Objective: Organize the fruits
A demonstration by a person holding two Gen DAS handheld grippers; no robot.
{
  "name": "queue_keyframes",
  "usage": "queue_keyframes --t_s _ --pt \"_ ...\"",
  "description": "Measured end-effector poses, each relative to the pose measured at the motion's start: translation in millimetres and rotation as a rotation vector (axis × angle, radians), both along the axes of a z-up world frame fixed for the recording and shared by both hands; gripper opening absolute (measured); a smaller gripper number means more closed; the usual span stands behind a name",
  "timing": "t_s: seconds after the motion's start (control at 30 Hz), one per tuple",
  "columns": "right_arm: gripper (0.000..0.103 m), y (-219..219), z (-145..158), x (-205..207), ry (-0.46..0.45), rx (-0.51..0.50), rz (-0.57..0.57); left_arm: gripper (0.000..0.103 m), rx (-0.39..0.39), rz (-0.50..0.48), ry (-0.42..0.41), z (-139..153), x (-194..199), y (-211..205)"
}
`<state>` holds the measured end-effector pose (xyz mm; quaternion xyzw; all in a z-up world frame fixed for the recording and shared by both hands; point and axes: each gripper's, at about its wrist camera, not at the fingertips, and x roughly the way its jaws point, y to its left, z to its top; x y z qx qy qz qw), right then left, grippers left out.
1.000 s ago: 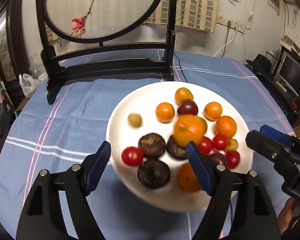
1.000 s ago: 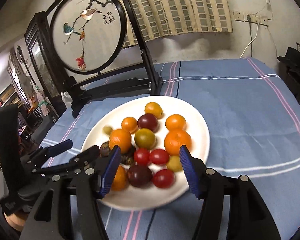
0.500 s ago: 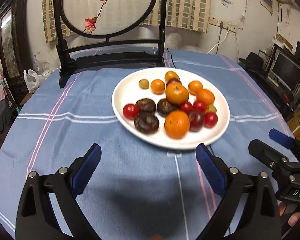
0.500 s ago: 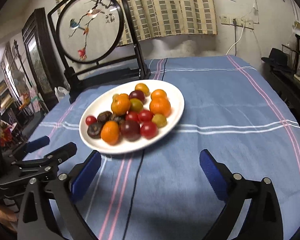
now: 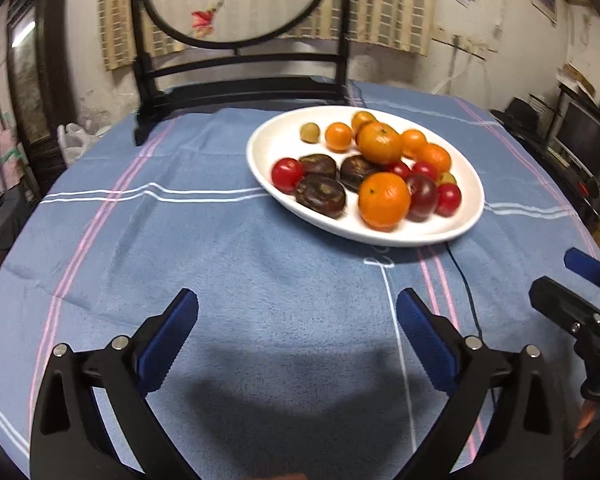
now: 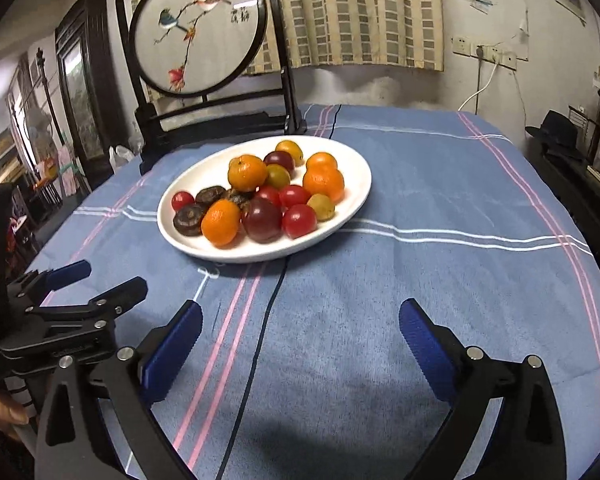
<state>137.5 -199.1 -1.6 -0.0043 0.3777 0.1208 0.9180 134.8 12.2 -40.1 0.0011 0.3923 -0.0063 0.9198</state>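
Note:
A white oval plate (image 5: 466, 224) holds several oranges, red cherry tomatoes, dark purple fruits and small green ones; it also shows in the right wrist view (image 6: 352, 204). My left gripper (image 5: 298, 340) is open and empty, low over the blue cloth, well short of the plate. My right gripper (image 6: 300, 344) is open and empty, also back from the plate. The right gripper shows at the right edge of the left wrist view (image 5: 572, 292). The left gripper shows at the left of the right wrist view (image 6: 88, 288).
A blue striped cloth (image 6: 420, 280) covers the round table. A black stand with a round embroidered screen (image 6: 198, 28) stands at the back, behind the plate. A dark cable (image 6: 260, 340) runs across the cloth. Furniture stands beyond the table's edges.
Both grippers have pulled back from the plate and opened wider. The left wrist view has swung left, so the plate now sits up and to the right.

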Motion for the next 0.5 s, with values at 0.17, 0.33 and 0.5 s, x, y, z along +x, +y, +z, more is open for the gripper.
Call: queue_keyframes --t_s 0.17,0.33,0.5 --pt "0.100 9.1 -7.7 -0.8 0.041 -0.049 0.025 0.098 0.041 -0.030 -0.009 -5.1 -2.7 -6.9" --pt "0.100 13.6 -18.1 -3.7 0.082 -0.098 0.021 0.098 0.046 -0.066 0.024 -10.8 -3.3 -14.8" --pt "0.100 12.5 -29.8 -1.0 0.148 -0.110 0.015 0.098 0.064 -0.068 0.071 -20.0 0.0 -18.0"
